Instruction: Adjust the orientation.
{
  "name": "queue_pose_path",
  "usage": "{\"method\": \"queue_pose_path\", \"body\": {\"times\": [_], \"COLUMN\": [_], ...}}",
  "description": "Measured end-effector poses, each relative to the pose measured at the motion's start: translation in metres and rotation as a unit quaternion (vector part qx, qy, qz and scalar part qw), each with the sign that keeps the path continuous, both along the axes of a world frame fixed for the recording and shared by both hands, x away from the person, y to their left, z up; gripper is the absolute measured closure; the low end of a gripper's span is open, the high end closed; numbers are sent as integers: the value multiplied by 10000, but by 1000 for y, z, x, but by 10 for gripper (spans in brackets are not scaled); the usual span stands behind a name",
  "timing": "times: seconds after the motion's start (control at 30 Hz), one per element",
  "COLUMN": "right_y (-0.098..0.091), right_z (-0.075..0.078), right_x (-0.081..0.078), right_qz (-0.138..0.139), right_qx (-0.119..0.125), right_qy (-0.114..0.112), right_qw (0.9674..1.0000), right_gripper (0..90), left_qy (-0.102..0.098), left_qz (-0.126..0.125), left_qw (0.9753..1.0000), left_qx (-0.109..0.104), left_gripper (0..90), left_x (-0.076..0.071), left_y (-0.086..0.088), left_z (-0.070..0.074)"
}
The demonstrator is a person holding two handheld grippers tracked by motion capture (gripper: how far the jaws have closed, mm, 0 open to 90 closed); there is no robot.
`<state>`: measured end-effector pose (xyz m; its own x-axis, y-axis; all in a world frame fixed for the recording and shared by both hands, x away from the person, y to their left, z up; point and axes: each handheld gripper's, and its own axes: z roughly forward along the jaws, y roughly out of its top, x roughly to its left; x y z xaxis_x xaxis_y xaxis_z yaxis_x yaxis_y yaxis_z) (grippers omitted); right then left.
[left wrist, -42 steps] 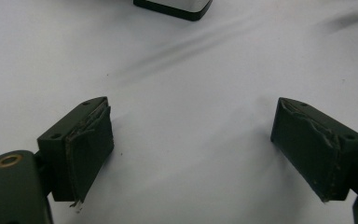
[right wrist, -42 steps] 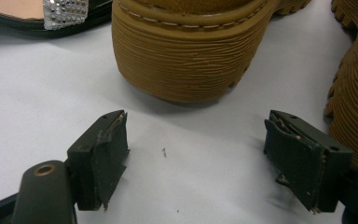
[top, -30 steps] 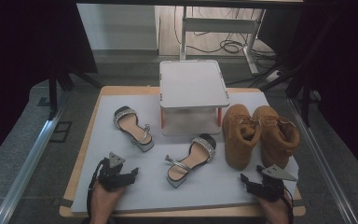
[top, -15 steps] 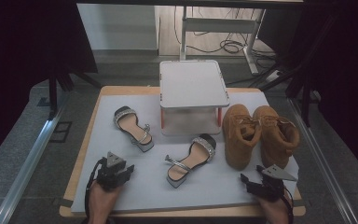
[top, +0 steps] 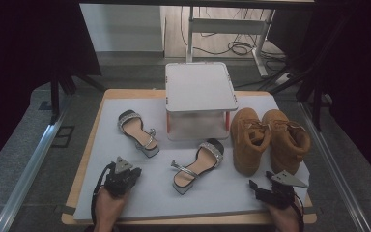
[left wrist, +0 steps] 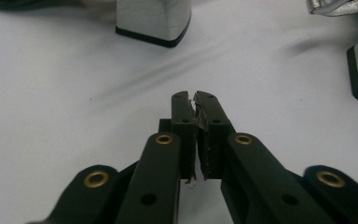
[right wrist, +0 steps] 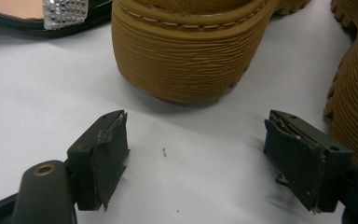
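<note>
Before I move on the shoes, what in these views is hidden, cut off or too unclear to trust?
- Lower shelf of the white stand: high view, hidden under its top.
- Left boot: right gripper view, upper cut off by the top edge.
- Far sandal: left gripper view, just its heel block clears the top edge.
- Left gripper, shut on nothing: high view, the jaws are too small and dark.
- Room beyond the table: too dark.

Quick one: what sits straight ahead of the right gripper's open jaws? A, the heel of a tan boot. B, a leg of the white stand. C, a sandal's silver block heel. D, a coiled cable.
A: in the right gripper view, the tan boot shows its ribbed heel just beyond the right gripper, whose jaws stand apart.
</note>
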<state>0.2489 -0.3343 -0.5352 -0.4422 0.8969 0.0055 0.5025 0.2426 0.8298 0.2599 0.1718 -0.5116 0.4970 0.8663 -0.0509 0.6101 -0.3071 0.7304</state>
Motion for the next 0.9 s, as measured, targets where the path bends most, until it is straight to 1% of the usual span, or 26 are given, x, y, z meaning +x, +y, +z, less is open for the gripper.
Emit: {"method": "queue_pose_path", "body": {"times": [0.13, 0.27, 0.33, 0.37, 0.43, 0.47, 0.77, 0.9], "right_y": [0, 0, 0, 0, 0, 0, 0, 0], "right_z": [0, 0, 0, 0, 0, 0, 0, 0], "right_x": [0, 0, 0, 0, 0, 0, 0, 0], "right_qz": [-2, -4, -4, -5, -5, -5, -5, -5], "right_qx": [-1, -2, -2, -1, -2, 0, 1, 2], "right_qy": [0, 0, -1, 0, -1, -1, 1, 0], "right_qw": [10000, 10000, 10000, 10000, 10000, 10000, 10000, 10000], "right_gripper": [212, 212, 213, 213, 213, 213, 212, 213], "left_qy": [-98, -119, -141, -182, -196, -219, -313, -306], "left_qz": [-32, -60, -80, -73, -72, -74, -155, -133], "left_qw": [9999, 9998, 9997, 9996, 9995, 9995, 9993, 9992], "left_qx": [-77, -139, -173, -222, -230, -232, -165, -237], "left_gripper": [893, 894, 895, 894, 895, 895, 895, 894], "left_x": [1, 3, 5, 8, 10, 12, 23, 30], "left_y": [-1, -4, -7, -10, -12, -16, -31, -35], "left_z": [3, 4, 4, 5, 6, 7, 8, 8]}}
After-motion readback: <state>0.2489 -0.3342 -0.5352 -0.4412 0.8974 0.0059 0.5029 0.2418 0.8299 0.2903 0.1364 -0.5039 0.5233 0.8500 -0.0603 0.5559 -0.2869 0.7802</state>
